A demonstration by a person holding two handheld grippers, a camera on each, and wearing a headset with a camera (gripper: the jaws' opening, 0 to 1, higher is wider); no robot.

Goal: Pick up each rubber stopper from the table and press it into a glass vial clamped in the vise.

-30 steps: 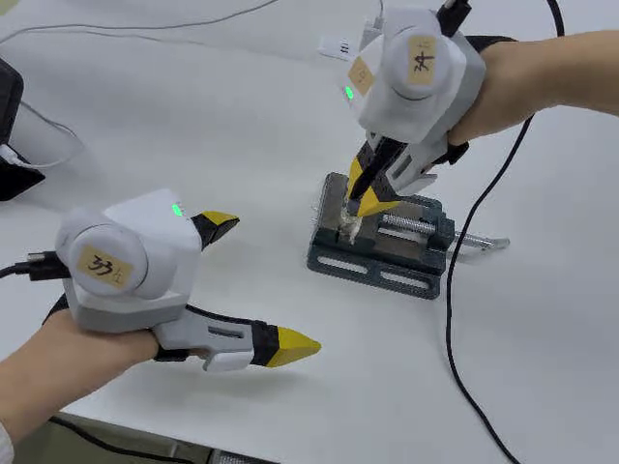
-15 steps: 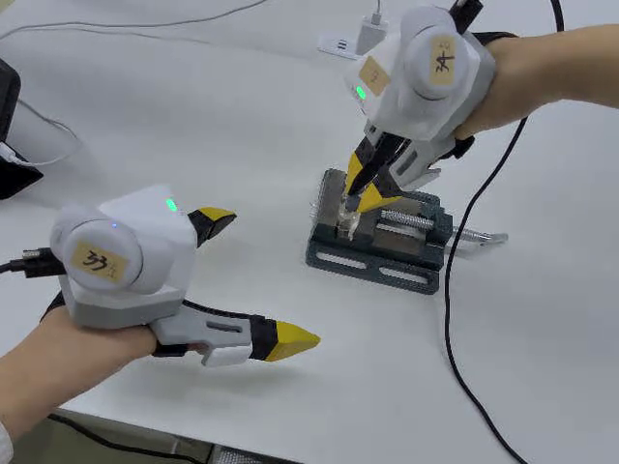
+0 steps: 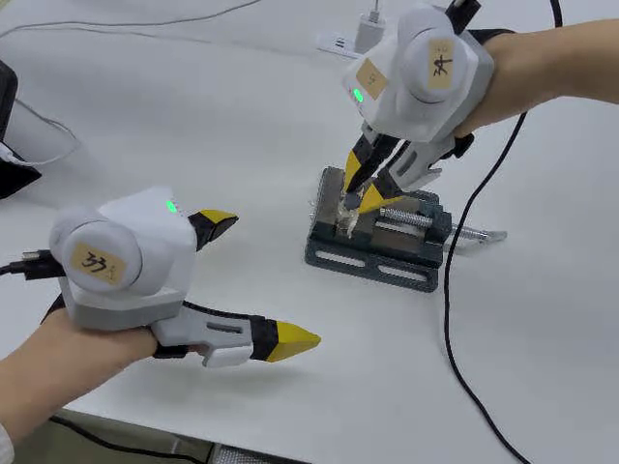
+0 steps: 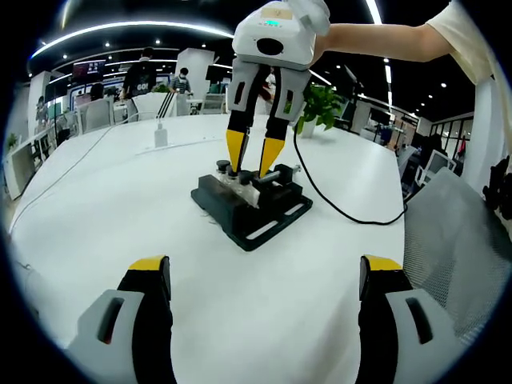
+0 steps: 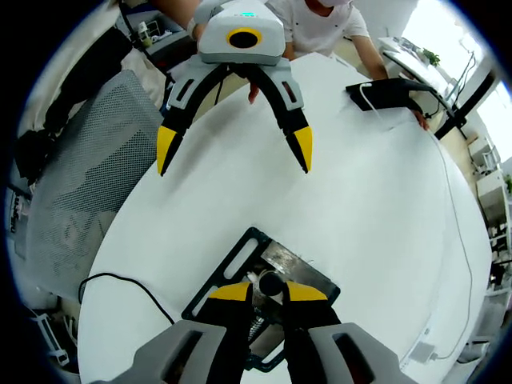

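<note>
On the white desk point(image 3: 222, 116), a dark vise point(image 3: 382, 259), with a glass vial point(image 3: 346, 224) clamped upright at its left end. On the mouth of the vial, a dark rubber stopper point(image 3: 345, 206). Straight over it, the right hand-held gripper point(image 3: 363, 190), pointed steeply downward, yellow-tipped jaws a little apart, tips just above the stopper. In the right gripper view, the stopper framed between the two tips; no telling from there whether either tip brushes it. From the vise's right side, a thin metal handle point(image 3: 481, 236) sticking out over the desk. Well apart from the vise, at the near left, the left hand-held gripper point(image 3: 259, 280), held nearly level and low over the desk, jaws spread wide with bare desk between them. Aimed toward the vise, judging by the left gripper view, with vise and right hand-held gripper dead ahead. A small green light lit on each housing. Past the vise's right side, a black cable point(image 3: 448, 319) trailing toward the near edge. At the far edge, a white plug point(image 3: 340, 44).
</note>
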